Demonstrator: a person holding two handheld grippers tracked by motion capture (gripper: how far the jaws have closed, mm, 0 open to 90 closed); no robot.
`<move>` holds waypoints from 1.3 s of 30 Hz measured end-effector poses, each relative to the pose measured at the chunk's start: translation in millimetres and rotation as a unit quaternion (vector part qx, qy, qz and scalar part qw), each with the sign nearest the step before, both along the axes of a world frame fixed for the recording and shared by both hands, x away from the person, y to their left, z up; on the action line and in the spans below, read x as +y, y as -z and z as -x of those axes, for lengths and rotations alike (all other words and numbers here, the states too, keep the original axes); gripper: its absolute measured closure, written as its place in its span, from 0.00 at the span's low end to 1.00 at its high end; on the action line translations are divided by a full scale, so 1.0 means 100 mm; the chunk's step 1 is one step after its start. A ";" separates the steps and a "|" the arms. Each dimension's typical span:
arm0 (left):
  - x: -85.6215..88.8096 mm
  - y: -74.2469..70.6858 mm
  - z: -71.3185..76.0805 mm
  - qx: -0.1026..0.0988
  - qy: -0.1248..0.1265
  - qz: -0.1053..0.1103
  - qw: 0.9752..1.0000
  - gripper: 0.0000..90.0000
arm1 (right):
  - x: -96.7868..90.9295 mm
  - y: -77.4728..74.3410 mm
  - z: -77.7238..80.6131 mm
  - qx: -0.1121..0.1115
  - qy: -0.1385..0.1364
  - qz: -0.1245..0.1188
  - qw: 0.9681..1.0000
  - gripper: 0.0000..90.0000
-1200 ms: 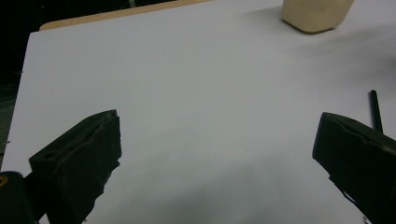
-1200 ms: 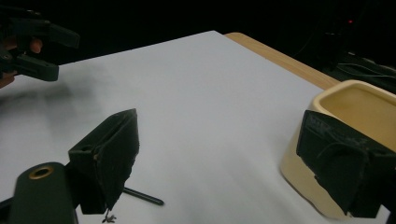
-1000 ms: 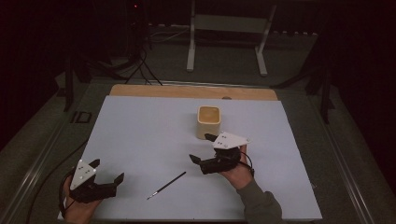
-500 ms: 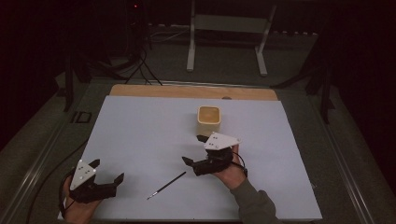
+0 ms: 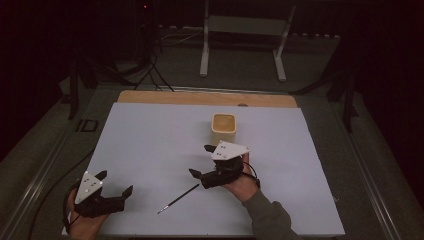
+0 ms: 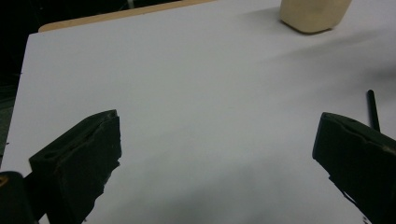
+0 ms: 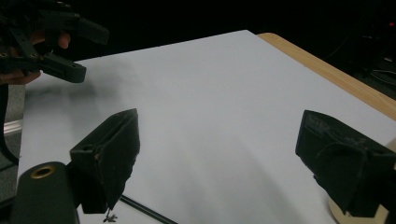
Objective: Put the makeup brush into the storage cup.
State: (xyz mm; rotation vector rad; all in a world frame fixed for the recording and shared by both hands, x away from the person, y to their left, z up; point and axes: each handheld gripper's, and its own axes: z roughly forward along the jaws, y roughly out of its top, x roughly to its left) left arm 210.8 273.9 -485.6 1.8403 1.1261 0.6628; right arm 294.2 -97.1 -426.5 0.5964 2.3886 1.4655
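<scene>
We are reaching for the brush, which lies near the surface's front edge. Our right gripper hovers just beside its upper end, jaws wide and empty. Next: lower over the handle and close. The left gripper waits, open too.

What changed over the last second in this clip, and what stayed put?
The right gripper, jaws open and empty, moved from beside the cup toward the person and to the left, closing on the near end of the thin black brush, without touching it. Nothing was gripped or released. The left gripper stayed open at the near left corner of the white mat; brush and cup did not move.
</scene>
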 end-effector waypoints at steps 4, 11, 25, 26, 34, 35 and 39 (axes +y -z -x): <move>0.00 -0.01 0.01 -0.010 0.011 0.004 1.000 0.03 | 0.03 -0.02 -0.02 -0.002 -0.007 0.004 1.000 0.16; -0.01 -0.02 0.02 -0.013 0.017 0.004 1.000 0.02 | 0.11 -0.06 -0.04 -0.004 -0.018 0.010 1.000 0.16; -0.01 -0.03 0.04 -0.023 0.028 0.010 0.999 0.02 | 0.27 -0.10 -0.14 0.000 -0.040 0.030 0.999 0.17; -0.01 -0.03 0.04 -0.023 0.028 0.010 0.999 0.02 | 0.28 -0.10 -0.15 0.000 -0.042 0.033 0.999 0.17; -0.01 -0.04 0.05 -0.024 0.032 0.014 0.999 0.02 | 0.36 -0.12 -0.19 -0.001 -0.056 0.056 0.997 0.18; -0.01 -0.04 0.05 -0.024 0.032 0.014 0.999 0.02 | 0.37 -0.12 -0.20 -0.001 -0.058 0.058 0.997 0.18; 0.00 -0.04 0.05 -0.025 0.034 0.015 0.999 0.02 | 0.46 -0.16 -0.22 -0.003 -0.070 0.075 0.995 0.17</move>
